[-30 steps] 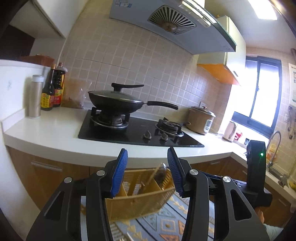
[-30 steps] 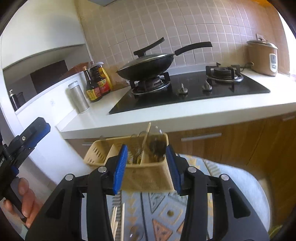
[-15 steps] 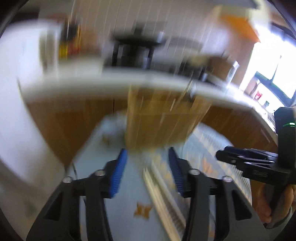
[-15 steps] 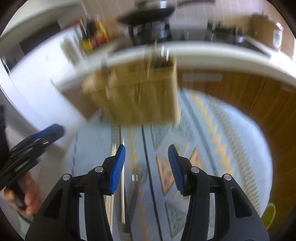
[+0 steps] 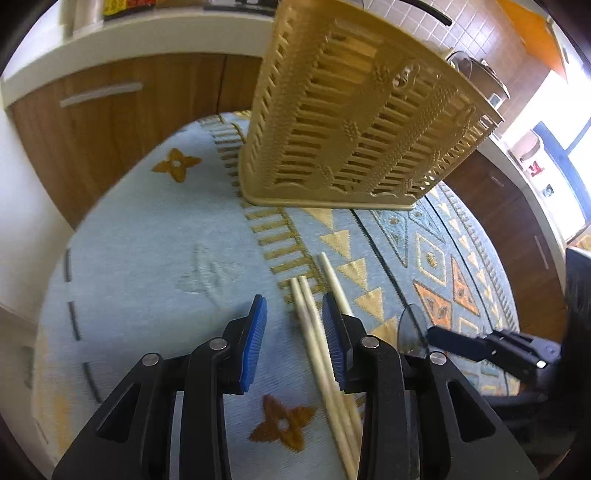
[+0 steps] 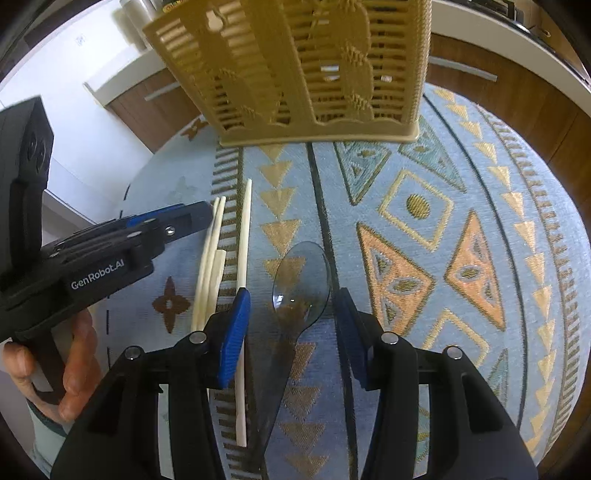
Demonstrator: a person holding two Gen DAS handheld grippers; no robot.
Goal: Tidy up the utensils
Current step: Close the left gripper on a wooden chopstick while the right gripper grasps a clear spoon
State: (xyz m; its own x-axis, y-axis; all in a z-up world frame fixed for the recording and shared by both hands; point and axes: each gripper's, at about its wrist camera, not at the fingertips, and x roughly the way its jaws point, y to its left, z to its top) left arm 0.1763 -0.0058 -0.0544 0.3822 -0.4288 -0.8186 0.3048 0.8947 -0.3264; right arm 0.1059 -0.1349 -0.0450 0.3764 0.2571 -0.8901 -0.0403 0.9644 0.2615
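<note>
Chopsticks (image 6: 212, 273) lie loose on the patterned cloth (image 6: 461, 192), in front of the yellow utensil basket (image 6: 314, 66) and well short of its base. A pair lies together at the left, one single stick (image 6: 244, 236) just to their right, plus a short stub between them. Translucent grey spoon (image 6: 301, 280) lies right of the single stick, bowl toward the basket, handle running back under the right gripper (image 6: 291, 332).

Right gripper: jaws wide apart, straddling the spoon bowl, pads not touching it. Looks lined up for a pick, not yet closed.

Left gripper (image 5: 291, 339): jaws apart, low over the cloth, the chopstick pair passing between its pads near the right one; contact unclear. Holding nothing. In the right wrist view it (image 6: 195, 218) comes in from the left with its tip at the far ends of the pair.

Basket stands upright on the cloth, slotted walls; contents not readable from these low views.

Progress judgement: early or mid. All visible chopsticks and the spoon are outside the basket, none gripped. Left to do: grasp each, lift, drop into a basket compartment.

Beyond the basket: wooden cabinets (image 5: 122, 107) and white counter edge (image 5: 147, 33).
</note>
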